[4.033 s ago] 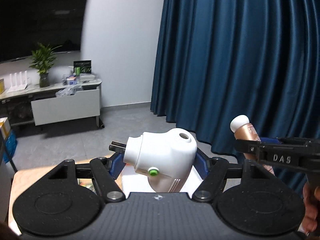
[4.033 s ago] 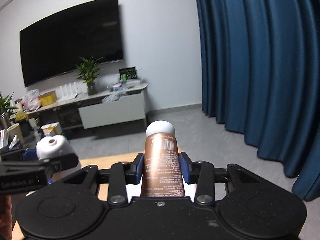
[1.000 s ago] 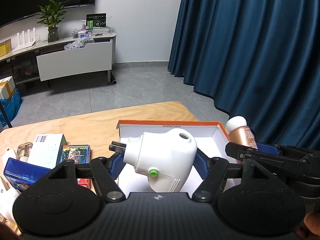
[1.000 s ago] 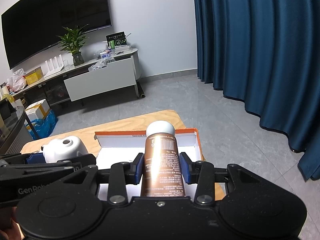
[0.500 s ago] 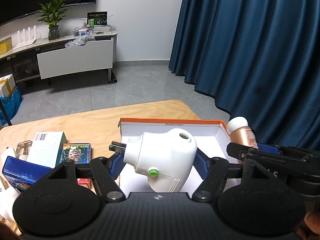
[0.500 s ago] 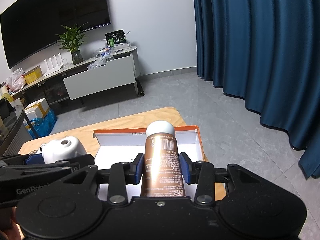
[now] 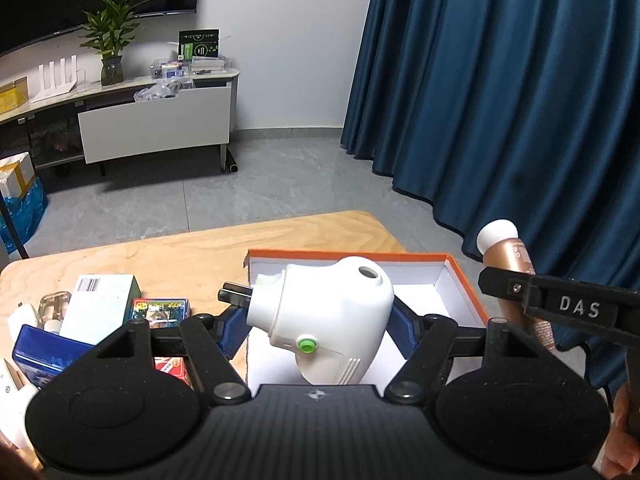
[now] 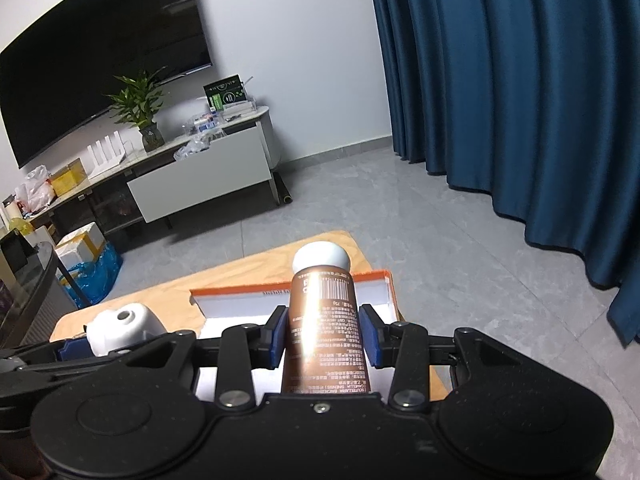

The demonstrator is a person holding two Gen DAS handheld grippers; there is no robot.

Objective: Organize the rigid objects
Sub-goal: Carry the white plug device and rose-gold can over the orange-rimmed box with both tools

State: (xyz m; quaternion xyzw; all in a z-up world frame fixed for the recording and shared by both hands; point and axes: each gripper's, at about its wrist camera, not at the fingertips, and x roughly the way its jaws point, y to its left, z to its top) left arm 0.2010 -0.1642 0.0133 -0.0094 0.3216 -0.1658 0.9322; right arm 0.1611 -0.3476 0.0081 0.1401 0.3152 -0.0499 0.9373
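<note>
Left wrist view: left gripper (image 7: 316, 326) clamped on a white plug-in device (image 7: 324, 320), blue pads pressing both its sides, two dark prongs pointing left, a green button on its lower face. Device hangs over the white inside of an orange-rimmed box (image 7: 460, 276) that sits on a light wooden table (image 7: 192, 256). Left of the box lie small cartons and a blue pack (image 7: 44, 354), partly hidden behind the gripper body; labels too small to read. At right edge, right gripper (image 7: 516, 292) cut off by the frame, holding a copper-brown tube (image 7: 510, 250) with a white cap. Blue curtain (image 7: 500, 100) behind, grey tiled floor. Right wrist view: right gripper (image 8: 324, 338) closed on the tube (image 8: 324, 320), pads against its sides, cap pointing away; glare washes out part of the print. Tube is above the box's (image 8: 236, 294) near-right part. White device (image 8: 122, 326) shows low left, half covered by the left gripper (image 8: 76, 350). Beyond: dark wall screen (image 8: 100, 52), potted plant (image 8: 140, 108) on a low cabinet (image 8: 200, 180).
</note>
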